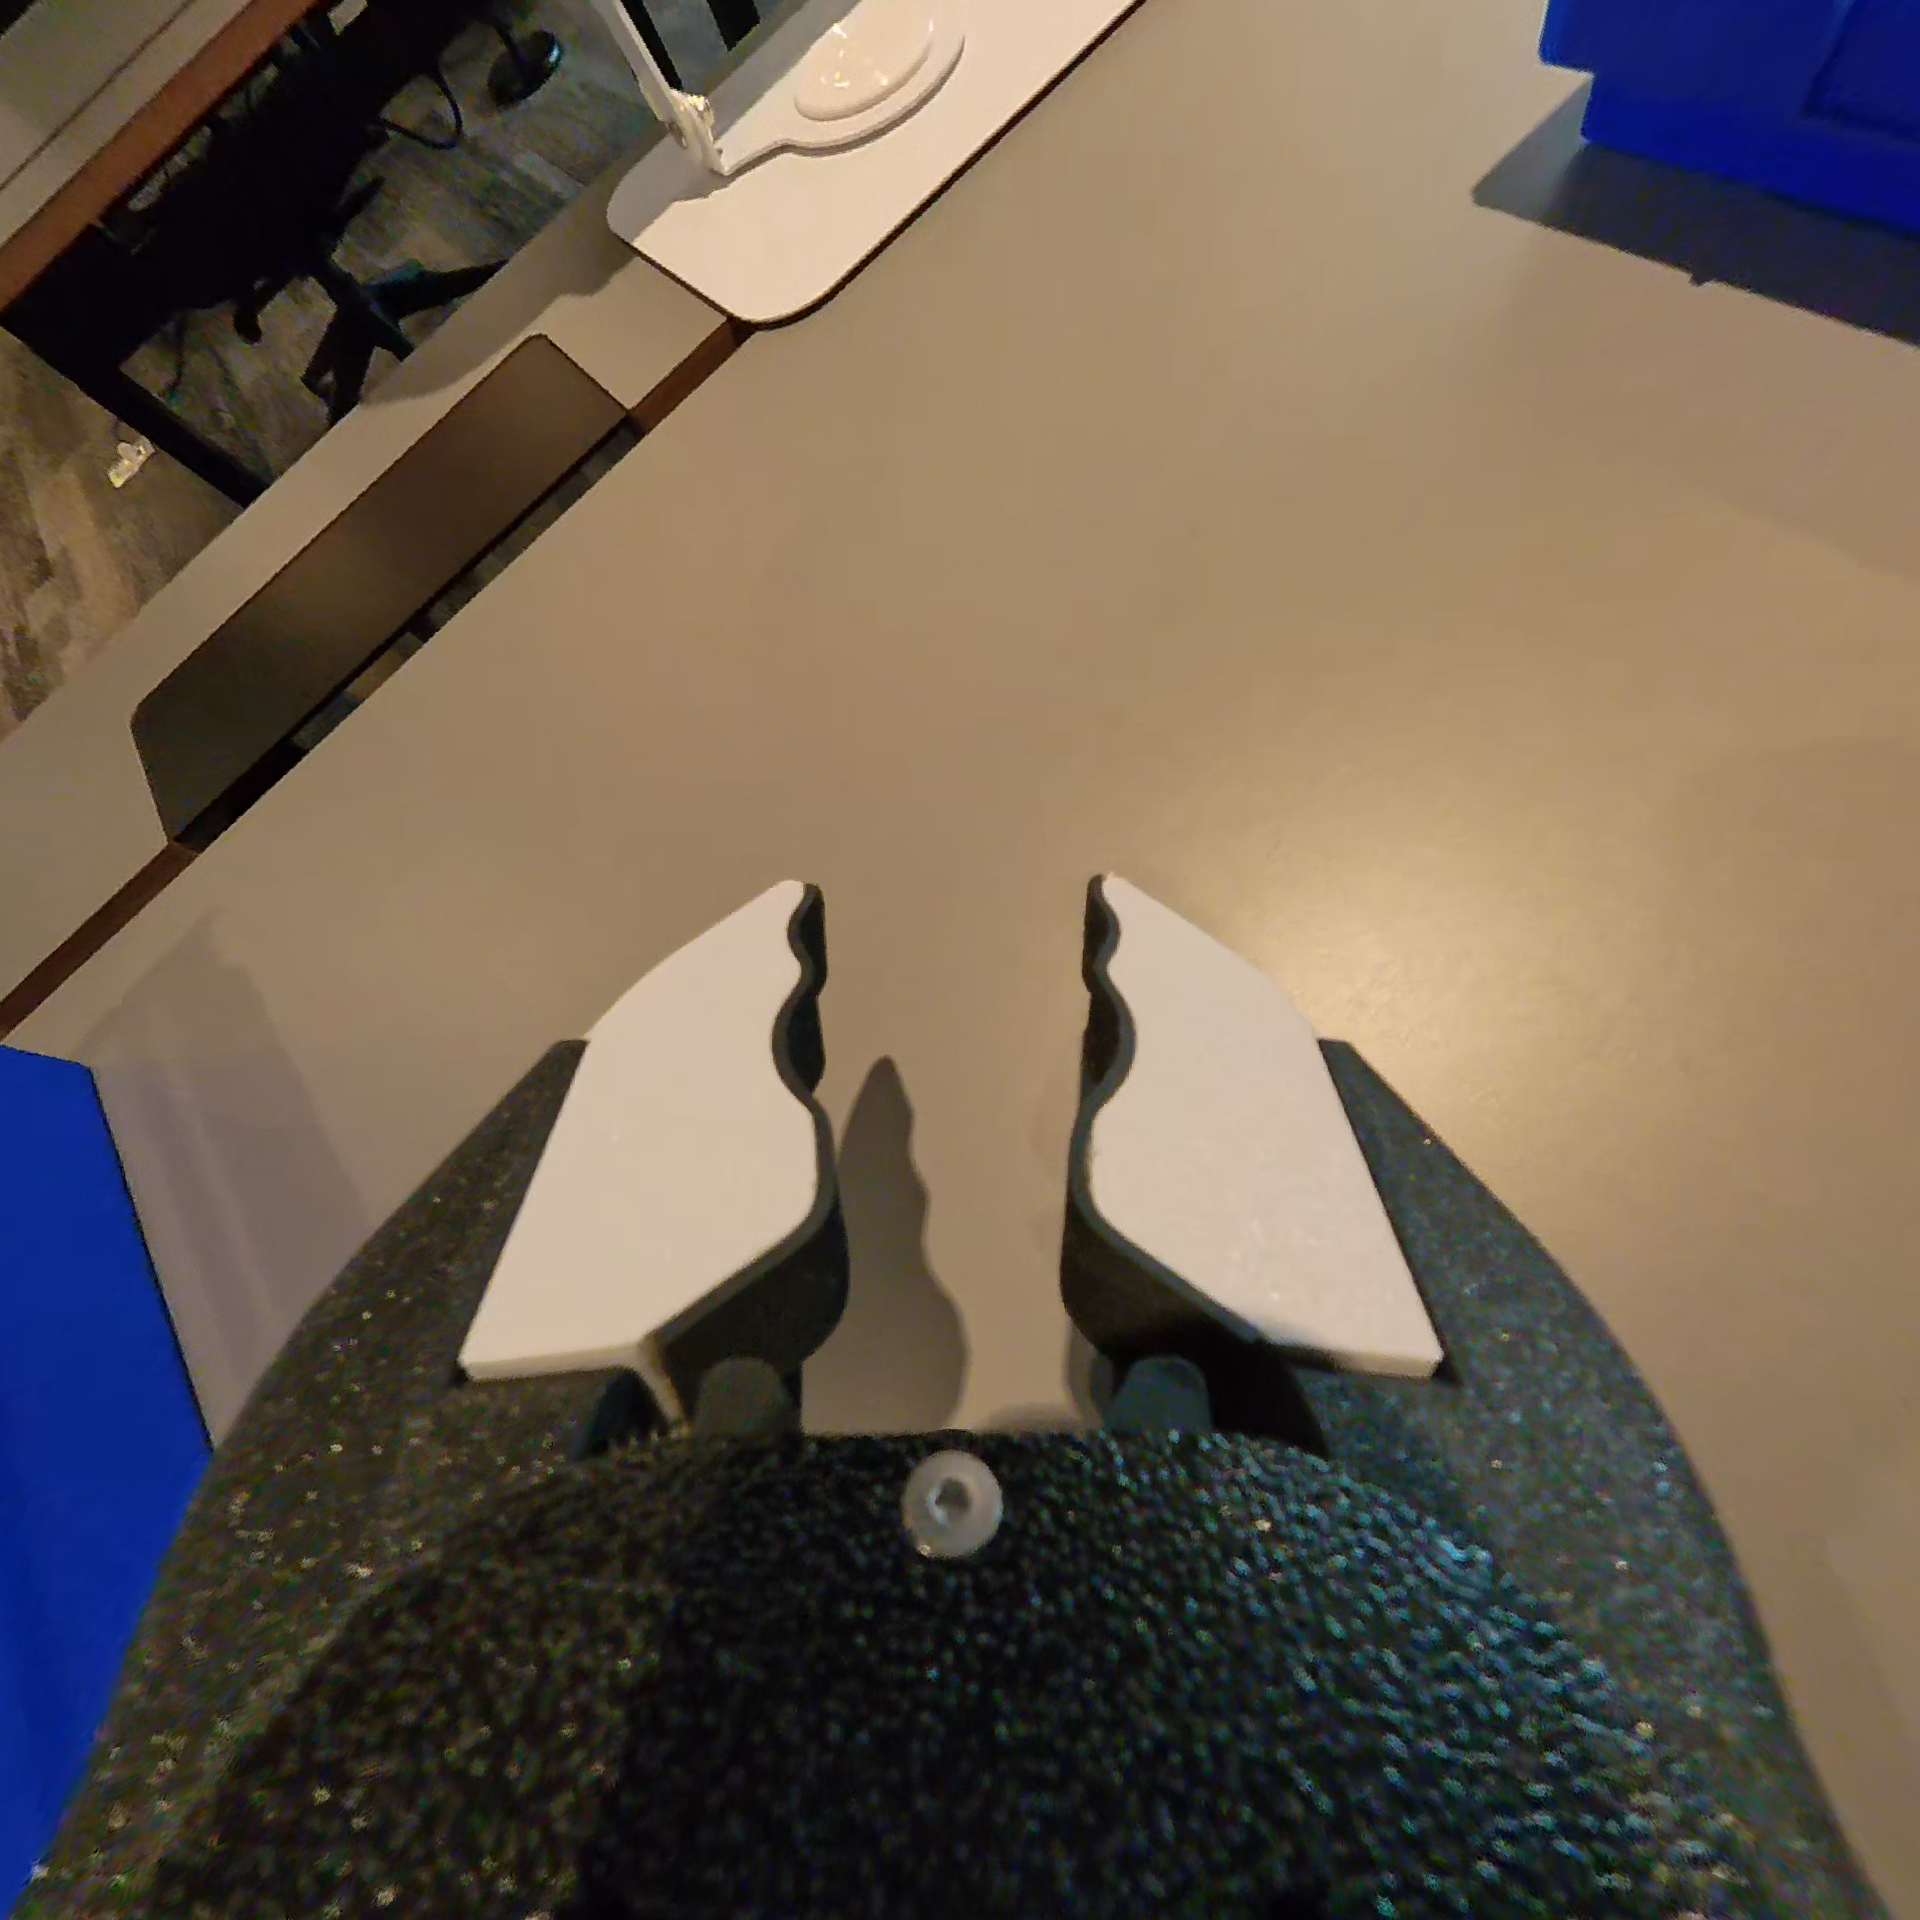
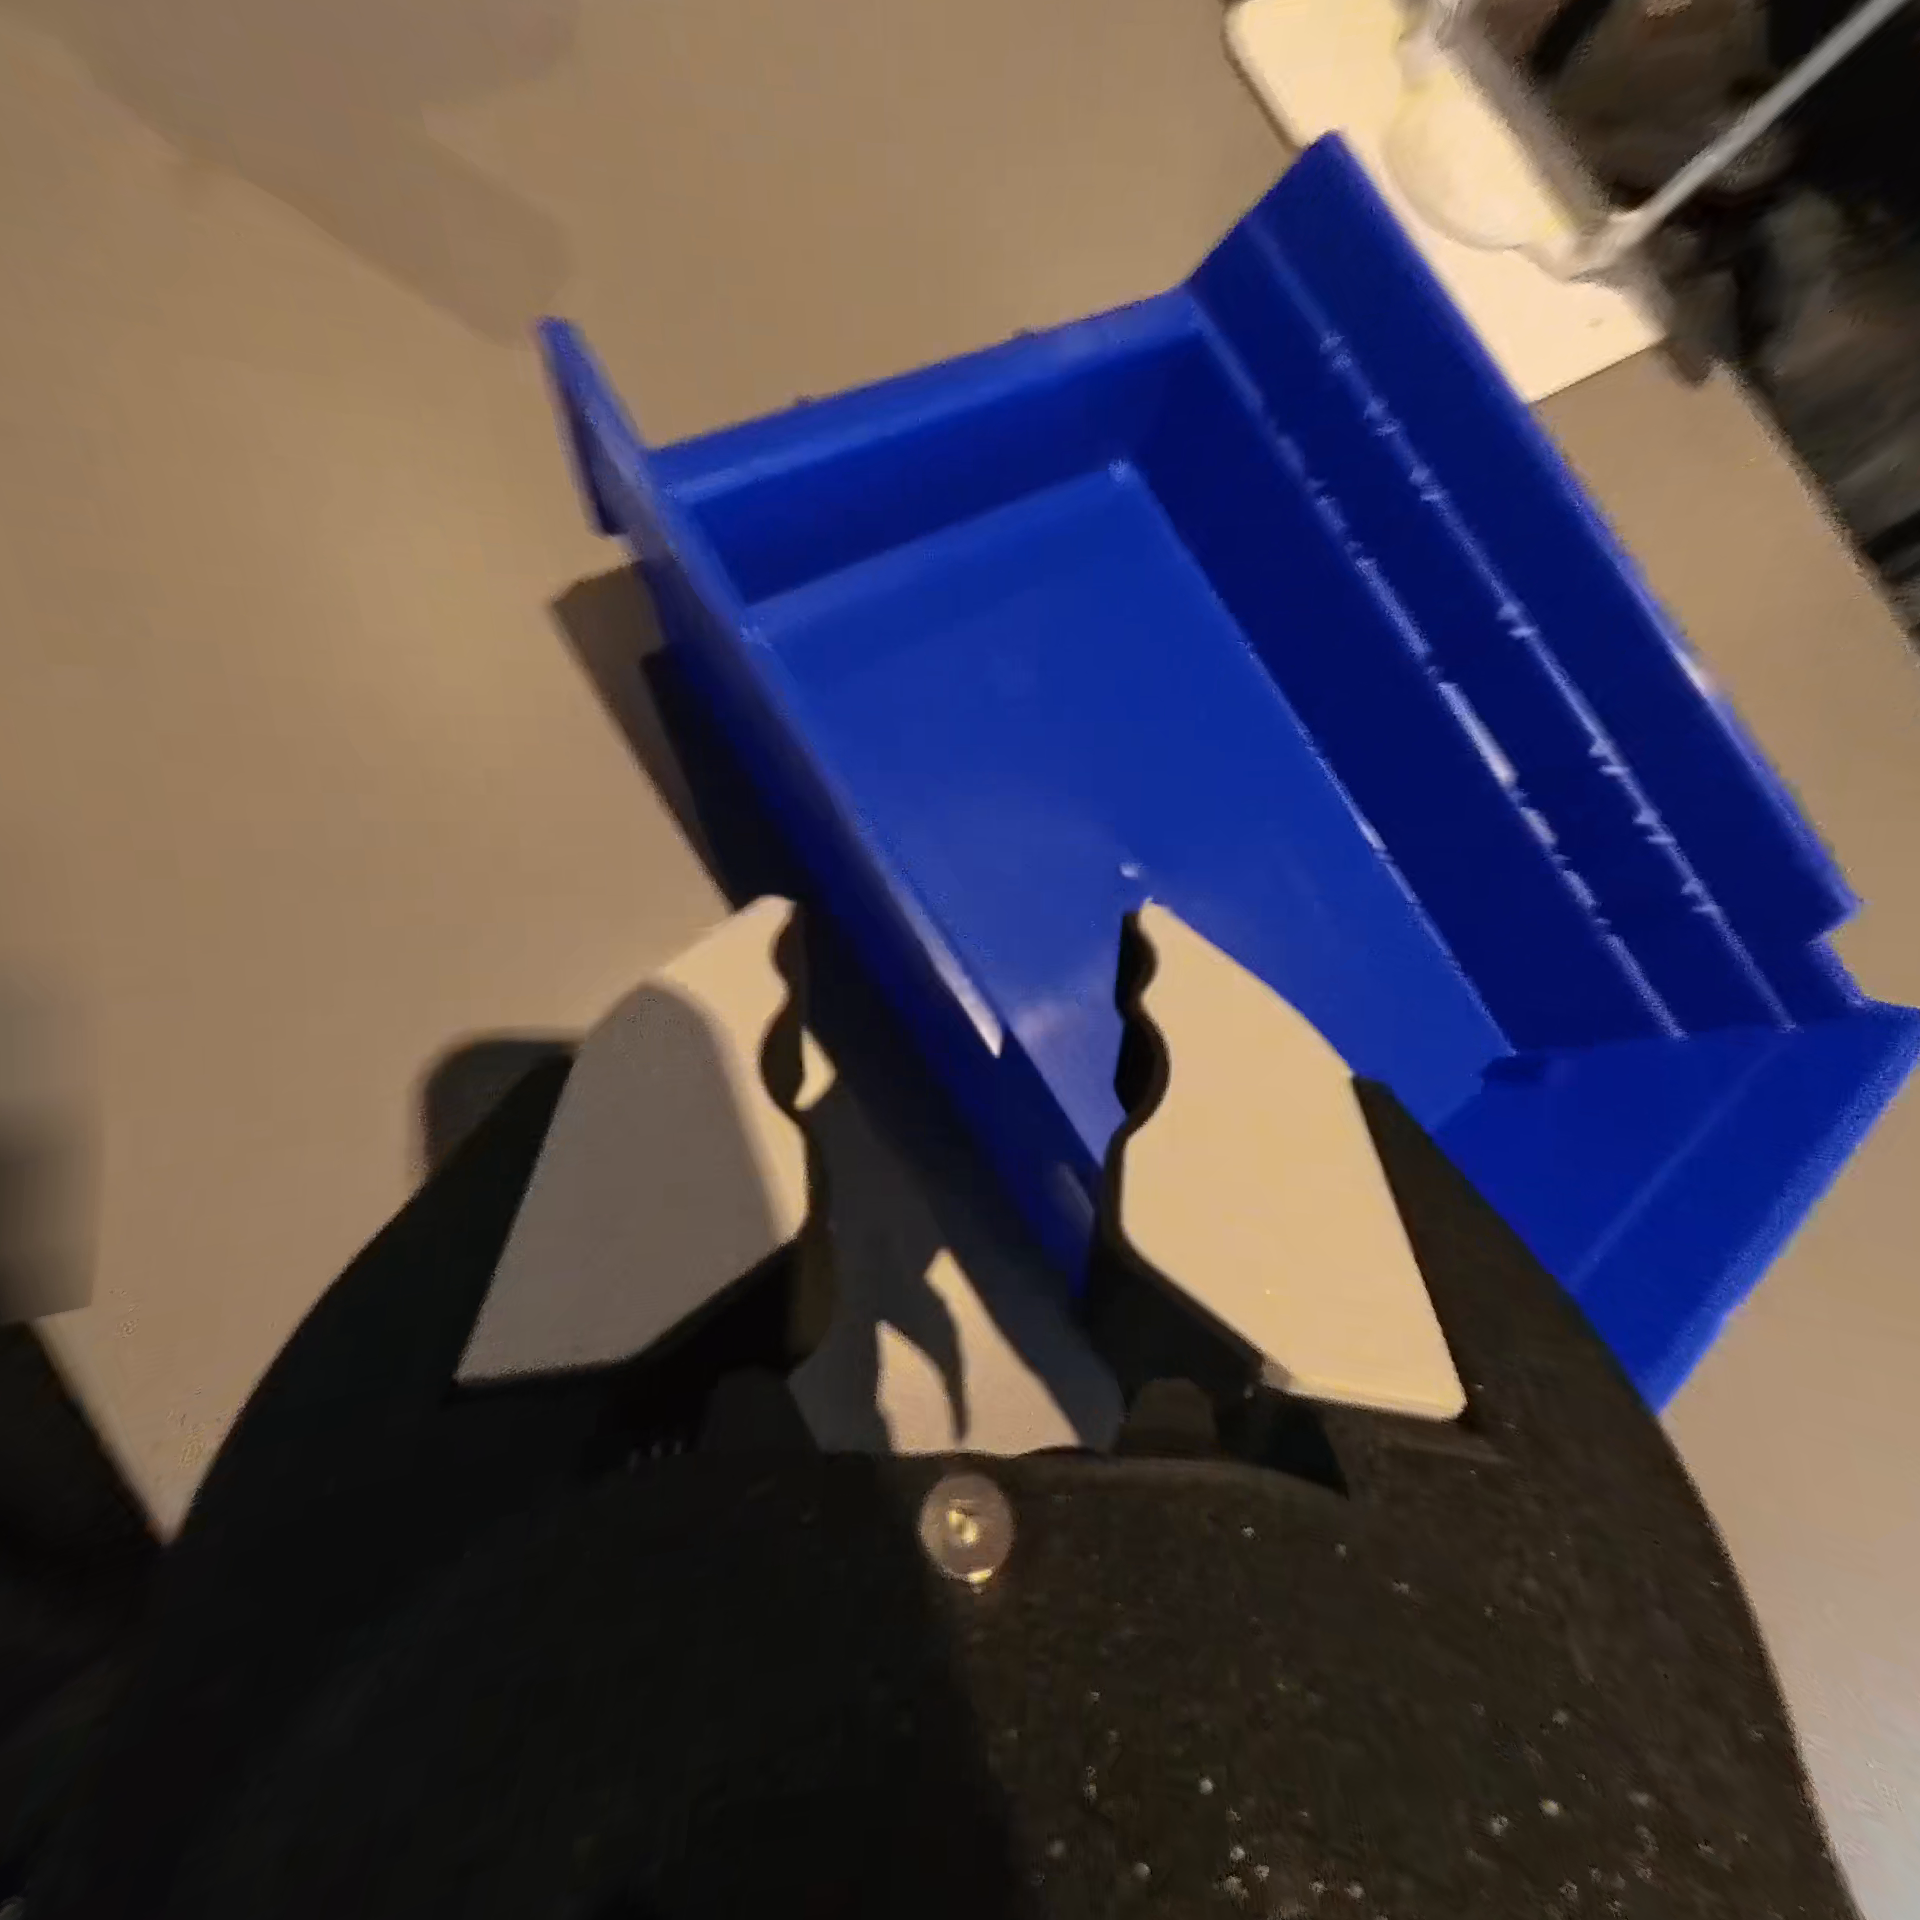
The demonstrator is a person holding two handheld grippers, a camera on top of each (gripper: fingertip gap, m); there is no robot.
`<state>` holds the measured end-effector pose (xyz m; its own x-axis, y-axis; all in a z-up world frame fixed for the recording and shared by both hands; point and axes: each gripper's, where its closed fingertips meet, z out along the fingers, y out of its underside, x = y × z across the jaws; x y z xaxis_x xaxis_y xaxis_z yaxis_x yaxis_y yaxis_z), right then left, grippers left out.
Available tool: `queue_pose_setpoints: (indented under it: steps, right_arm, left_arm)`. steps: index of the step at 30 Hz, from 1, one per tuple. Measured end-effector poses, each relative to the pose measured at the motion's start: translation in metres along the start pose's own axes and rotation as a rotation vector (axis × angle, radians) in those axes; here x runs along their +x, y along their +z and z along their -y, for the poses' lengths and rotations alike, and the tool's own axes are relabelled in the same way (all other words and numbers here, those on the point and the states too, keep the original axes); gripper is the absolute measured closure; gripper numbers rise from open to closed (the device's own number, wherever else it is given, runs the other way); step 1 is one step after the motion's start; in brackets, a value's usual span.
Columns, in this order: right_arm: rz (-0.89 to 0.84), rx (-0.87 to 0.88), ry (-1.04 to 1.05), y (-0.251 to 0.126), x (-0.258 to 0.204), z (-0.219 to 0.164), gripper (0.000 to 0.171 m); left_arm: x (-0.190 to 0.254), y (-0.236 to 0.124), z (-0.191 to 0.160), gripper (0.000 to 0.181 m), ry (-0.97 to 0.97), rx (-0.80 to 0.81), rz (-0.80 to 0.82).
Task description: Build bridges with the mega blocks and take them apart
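No mega blocks show in either view. My left gripper (image 1: 954, 894) is open and empty, held just above the bare beige table (image 1: 1143, 623). My right gripper (image 2: 961, 920) is open and empty; its jaws straddle the near side wall of an empty blue plastic bin (image 2: 1039, 707), one finger outside the bin and one over its floor. The right wrist view is blurred by motion.
A blue bin (image 1: 1745, 94) stands at the table's far right and another blue thing (image 1: 73, 1351) at the near left edge. A white board with a clear round dish (image 1: 831, 125) lies at the back. The table edge (image 1: 343, 727) runs diagonally at left, with chairs beyond. The gap from one gripper's tips to the other's is roughly 40 cm.
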<state>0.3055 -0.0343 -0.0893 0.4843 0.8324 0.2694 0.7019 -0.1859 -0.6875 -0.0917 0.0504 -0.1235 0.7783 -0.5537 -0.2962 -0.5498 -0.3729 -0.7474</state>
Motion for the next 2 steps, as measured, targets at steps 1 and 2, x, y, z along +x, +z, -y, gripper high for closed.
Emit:
queue_pose_setpoints:
  steps: [1, 2]
  right_arm:
    - [-0.031, -0.019, -0.011, 0.0061, 0.0038, -0.0012, 0.115]
    - [-0.053, -0.046, -0.015, 0.0109, 0.007, -0.0036, 0.119]
  left_arm:
    - [-0.0005, 0.0002, -0.0004, 0.135, -0.001, -0.001, 0.0]
    - [-0.0007, 0.0005, -0.0009, 0.135, -0.005, -0.002, -0.002]
